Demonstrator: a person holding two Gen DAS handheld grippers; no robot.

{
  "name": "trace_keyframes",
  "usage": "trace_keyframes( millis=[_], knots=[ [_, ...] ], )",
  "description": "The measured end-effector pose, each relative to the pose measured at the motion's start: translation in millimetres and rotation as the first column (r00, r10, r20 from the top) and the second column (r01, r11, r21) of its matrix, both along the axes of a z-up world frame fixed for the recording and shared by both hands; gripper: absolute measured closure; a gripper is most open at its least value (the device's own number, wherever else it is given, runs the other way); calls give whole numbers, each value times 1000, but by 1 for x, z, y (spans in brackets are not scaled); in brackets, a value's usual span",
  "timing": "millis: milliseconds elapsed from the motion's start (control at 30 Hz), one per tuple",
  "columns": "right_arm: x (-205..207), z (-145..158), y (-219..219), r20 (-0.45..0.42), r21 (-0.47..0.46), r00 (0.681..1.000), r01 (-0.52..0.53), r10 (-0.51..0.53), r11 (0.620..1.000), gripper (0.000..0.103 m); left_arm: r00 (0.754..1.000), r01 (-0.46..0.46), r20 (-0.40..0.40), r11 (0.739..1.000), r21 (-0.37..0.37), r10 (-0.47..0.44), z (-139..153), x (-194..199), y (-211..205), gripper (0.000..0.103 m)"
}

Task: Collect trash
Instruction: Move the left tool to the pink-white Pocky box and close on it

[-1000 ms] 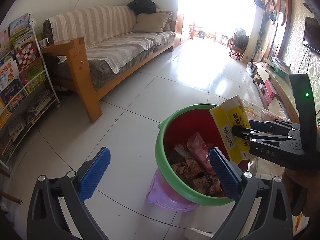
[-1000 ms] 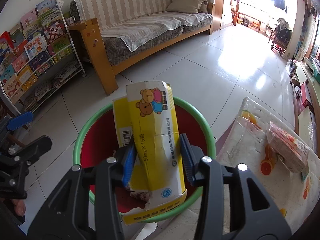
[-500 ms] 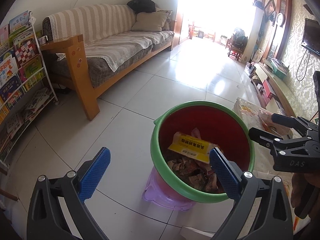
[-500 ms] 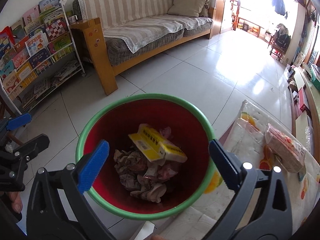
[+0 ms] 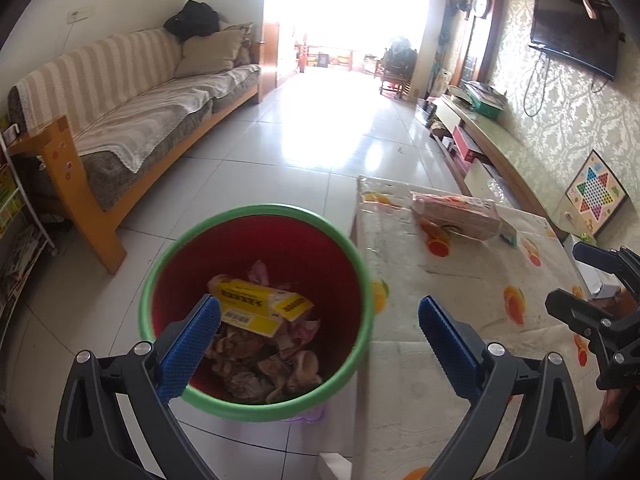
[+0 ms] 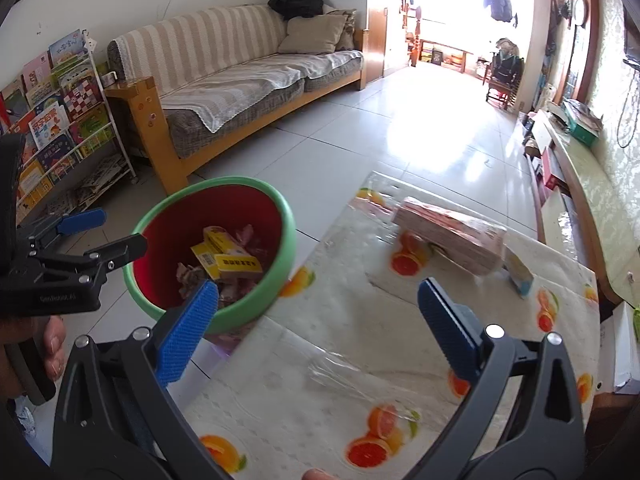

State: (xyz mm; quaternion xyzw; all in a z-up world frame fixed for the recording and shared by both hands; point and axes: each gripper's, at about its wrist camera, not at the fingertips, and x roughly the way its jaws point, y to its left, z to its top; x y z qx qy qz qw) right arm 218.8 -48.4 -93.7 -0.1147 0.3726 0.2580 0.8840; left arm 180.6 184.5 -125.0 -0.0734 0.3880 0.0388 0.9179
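Left wrist view: left gripper [image 5: 320, 334] spread wide and empty, hanging over the near rim of the bin [image 5: 256, 410], whereas half a second back it sat farther from the table [image 5: 460, 280], which has now swung well into view on the right. Yellow box [image 5: 256, 304] lying flat on top of the crumpled waste inside the bin, long axis running from upper left to lower right, barcode face up, one end flap toward the right; a second ago still upright and clamped above the rim, so that piece counts as collected. Right gripper [image 5: 576, 280] at the right edge, over the table, jaws apart. Pink wrapped packet [image 5: 456, 216] lying on the table's far part, long axis across the frame, well apart from both tools. Right wrist view: right gripper [image 6: 318, 318] open and empty, now shifted off the bin [image 6: 280, 240] and above the fruit-print table [image 6: 360, 320], aimed toward the pink wrapped packet [image 6: 452, 244], whose long axis slants down to the right. Yellow box [image 6: 224, 256] in the bin, tilted the same way. Probably next: the packet.
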Motion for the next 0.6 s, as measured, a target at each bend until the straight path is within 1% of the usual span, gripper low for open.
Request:
trace_keyframes(
  millis=[133, 233, 300, 367, 467, 533, 600],
  knots=[
    [0, 1, -50, 10, -13, 998, 67, -67, 998, 5, 996, 88, 4, 996, 22, -88, 1, 27, -42, 8],
    [1, 1, -83, 12, -10, 994, 112, -112, 994, 5, 987, 161, -1, 984, 80, -161, -2, 54, -74, 8],
    [2, 1, -103, 15, -6, 990, 140, -139, 990, 5, 979, 205, -15, 966, 158, -205, -6, 73, -98, 8],
    [4, 0, -122, 8, 0, 986, 165, -165, 986, 5, 969, 248, -40, 949, 195, -245, -12, 94, -118, 8],
    [8, -4, -147, -8, 24, 978, 211, -210, 977, 5, 957, 290, -72, 917, 273, -281, -20, 125, -145, 8],
    [9, -8, -160, -28, 49, 972, 234, -233, 971, 5, 947, 322, -99, 892, 317, -307, -28, 146, -159, 8],
    [9, -13, -171, -38, 52, 968, 248, -246, 967, 5, 935, 354, -131, 858, 372, -329, -35, 166, -173, 8]
  ],
)
